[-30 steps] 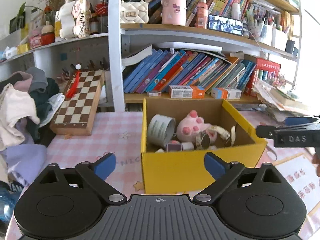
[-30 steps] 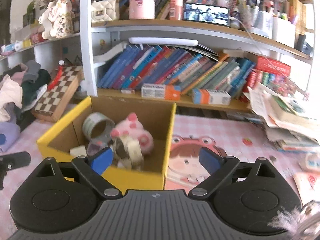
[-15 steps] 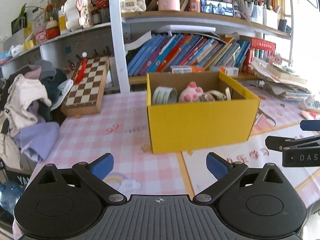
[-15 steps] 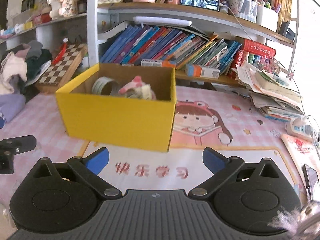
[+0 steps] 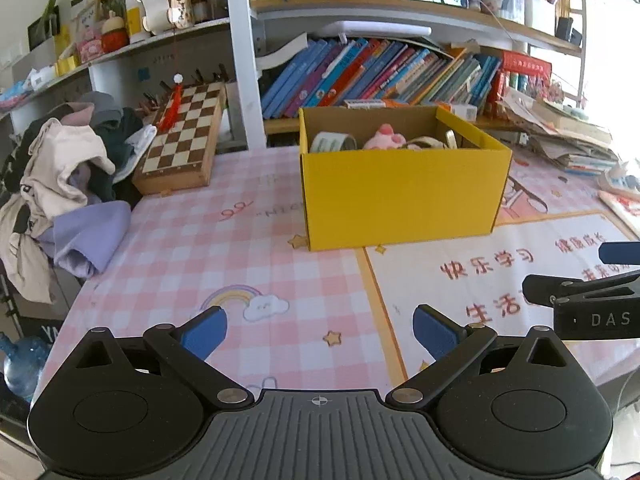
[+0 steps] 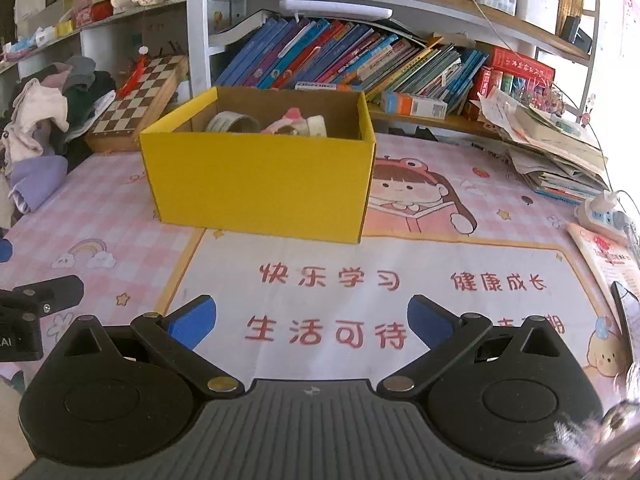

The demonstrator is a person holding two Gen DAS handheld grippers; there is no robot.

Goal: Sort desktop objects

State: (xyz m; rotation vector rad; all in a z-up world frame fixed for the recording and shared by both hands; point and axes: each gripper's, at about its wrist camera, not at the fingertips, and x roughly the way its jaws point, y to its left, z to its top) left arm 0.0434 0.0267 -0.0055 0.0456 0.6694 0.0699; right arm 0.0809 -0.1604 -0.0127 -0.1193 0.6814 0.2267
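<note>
Hovering over the table, both tools empty. Left hand-held gripper: blue pads spread wide, nothing between them, touching nothing; only the pink checked mat shows under the gap. Right hand-held gripper: released, jaws at full spread, nothing held, over the white printed panel with red characters.

Yellow box stands on the table ahead of both, open top, near the bookshelf. Inside: tape roll at the left end, pink plush toy in the middle, pale rings to its right, hard to tell apart.

Left wrist view only: the rainbow-and-cloud print close in front of the pads, a blue water bottle low at the left edge below the table, the full clothes pile with the purple garment, and the right tool's black finger marked DAS poking in from the right edge.

Right wrist view only: the cartoon girl print just right of the box, a white power strip at the right edge, a dark phone edge low right, a blurred fuzzy tuft at the bottom right corner, and the left tool's black finger coming in from the left edge.

Both views: chessboard leaning by the shelf post, row of slanted books, paper stack at right.
</note>
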